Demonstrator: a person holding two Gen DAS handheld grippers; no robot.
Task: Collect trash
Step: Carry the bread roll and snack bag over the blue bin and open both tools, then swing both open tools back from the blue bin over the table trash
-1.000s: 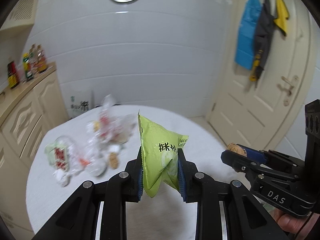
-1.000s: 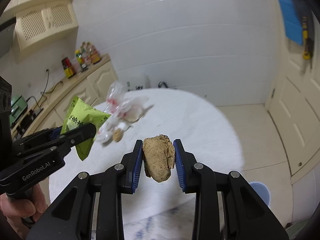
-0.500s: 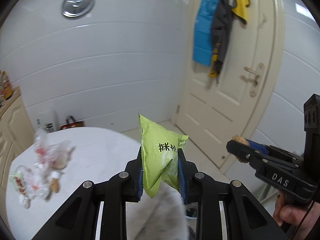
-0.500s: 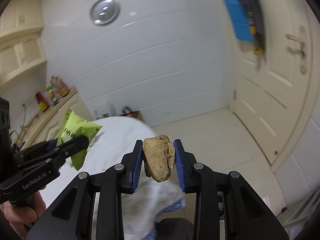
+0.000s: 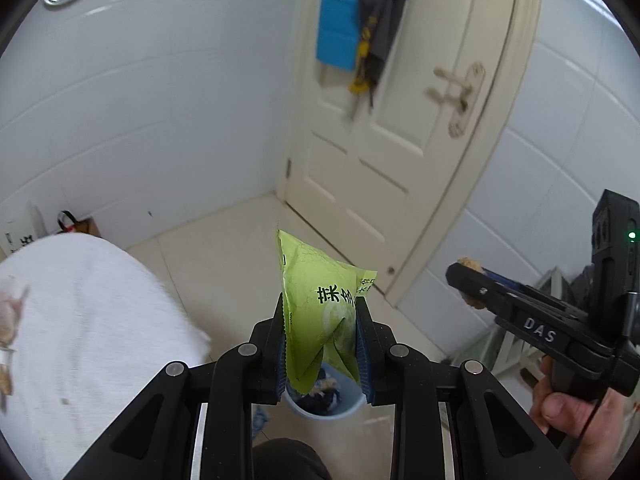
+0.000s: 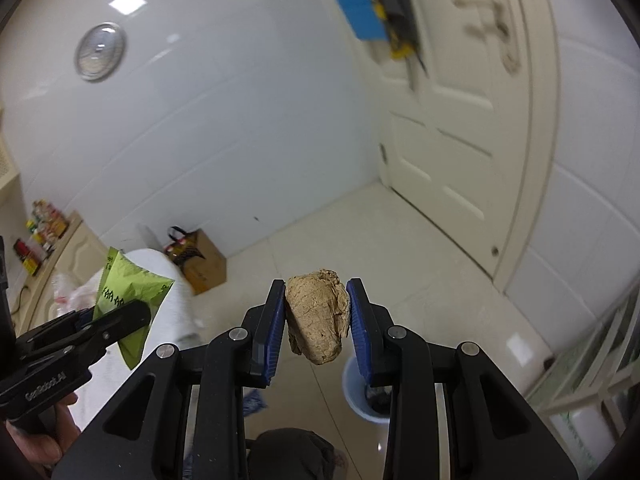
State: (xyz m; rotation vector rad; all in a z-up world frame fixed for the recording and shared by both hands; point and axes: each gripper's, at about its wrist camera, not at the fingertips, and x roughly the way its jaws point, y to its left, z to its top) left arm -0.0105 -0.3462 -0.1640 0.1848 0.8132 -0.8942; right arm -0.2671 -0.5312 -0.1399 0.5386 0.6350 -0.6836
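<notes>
- Now the left tongs (image 5: 322, 344) are clenched on a green snack packet (image 5: 320, 312), which stands upright between the pads with its long axis running up and away from them.
- The right tongs (image 6: 316, 324) are clenched on a tan crumbly lump (image 6: 318, 316), its longer side pointing down between the pads.
- The light blue bin (image 5: 324, 406) sits on the floor below and just beyond the left tongs, so the packet hangs almost over its mouth; from the right tongs the bin (image 6: 354, 384) lies down and slightly to the right of the lump.
- By my reckoning the left hand is the nearer to a drop, and the right needs a small shift rightward first.
- The left view shows rubbish already in the bin and more wrappers (image 5: 10, 320) left on the white counter (image 5: 88, 320); the right view hides most of the bin behind its own finger, but shows the left tongs (image 6: 120, 316) from the side.
</notes>
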